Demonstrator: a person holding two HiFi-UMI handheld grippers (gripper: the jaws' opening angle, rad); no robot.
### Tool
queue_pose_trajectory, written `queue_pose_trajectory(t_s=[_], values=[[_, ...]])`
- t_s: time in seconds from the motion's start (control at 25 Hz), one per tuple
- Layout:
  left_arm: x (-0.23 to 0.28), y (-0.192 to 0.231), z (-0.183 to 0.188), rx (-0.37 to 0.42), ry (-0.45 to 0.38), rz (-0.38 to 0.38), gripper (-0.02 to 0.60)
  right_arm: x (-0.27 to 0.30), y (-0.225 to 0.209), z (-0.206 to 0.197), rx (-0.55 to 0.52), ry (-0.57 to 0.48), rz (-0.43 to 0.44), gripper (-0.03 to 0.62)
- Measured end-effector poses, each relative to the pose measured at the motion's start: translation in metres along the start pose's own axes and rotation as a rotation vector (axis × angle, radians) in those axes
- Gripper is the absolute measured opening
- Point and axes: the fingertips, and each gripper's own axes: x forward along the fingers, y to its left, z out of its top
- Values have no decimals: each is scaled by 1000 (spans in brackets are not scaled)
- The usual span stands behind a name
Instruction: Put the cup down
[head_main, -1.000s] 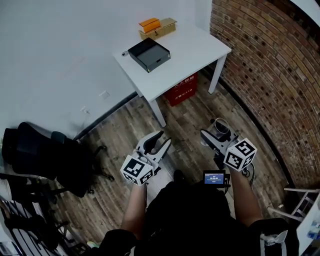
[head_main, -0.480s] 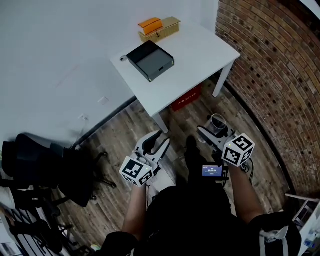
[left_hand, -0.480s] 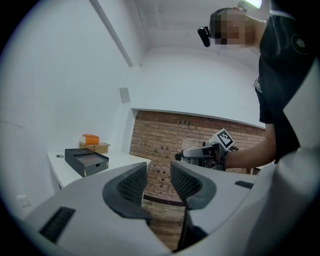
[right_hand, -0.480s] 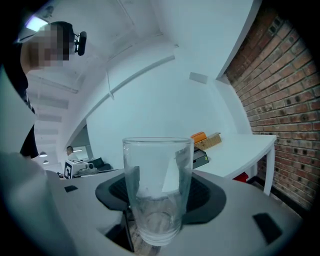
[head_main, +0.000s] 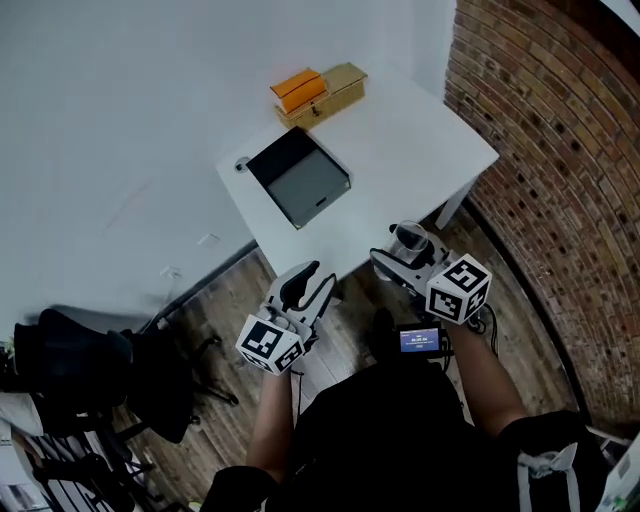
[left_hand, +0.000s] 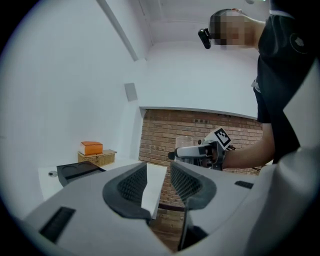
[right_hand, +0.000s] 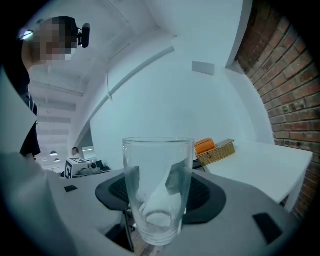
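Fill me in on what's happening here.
A person stands at a white table with a hand-held gripper in each hand. The right hand-held gripper is shut on a clear, empty glass cup, held upright near the table's near edge and not yet set down. The left hand-held gripper is open and holds nothing. A black tray and a wicker box with an orange box on it sit on the table.

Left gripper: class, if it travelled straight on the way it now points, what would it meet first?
Most likely the white table: its near edge fills the gap between the open jaws of the left gripper, with the brick wall beyond. Depth is unclear, so it might only skim that edge.
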Motion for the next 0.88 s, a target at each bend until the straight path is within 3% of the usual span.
queue_pose_trajectory(t_s=[0.36, 0.88], values=[[77, 62, 26, -22, -6, 34, 143, 60, -74, 36, 14, 26, 56, 281], [81, 105, 39, -10, -26, 24, 143, 105, -78, 50, -7, 25, 66, 281]])
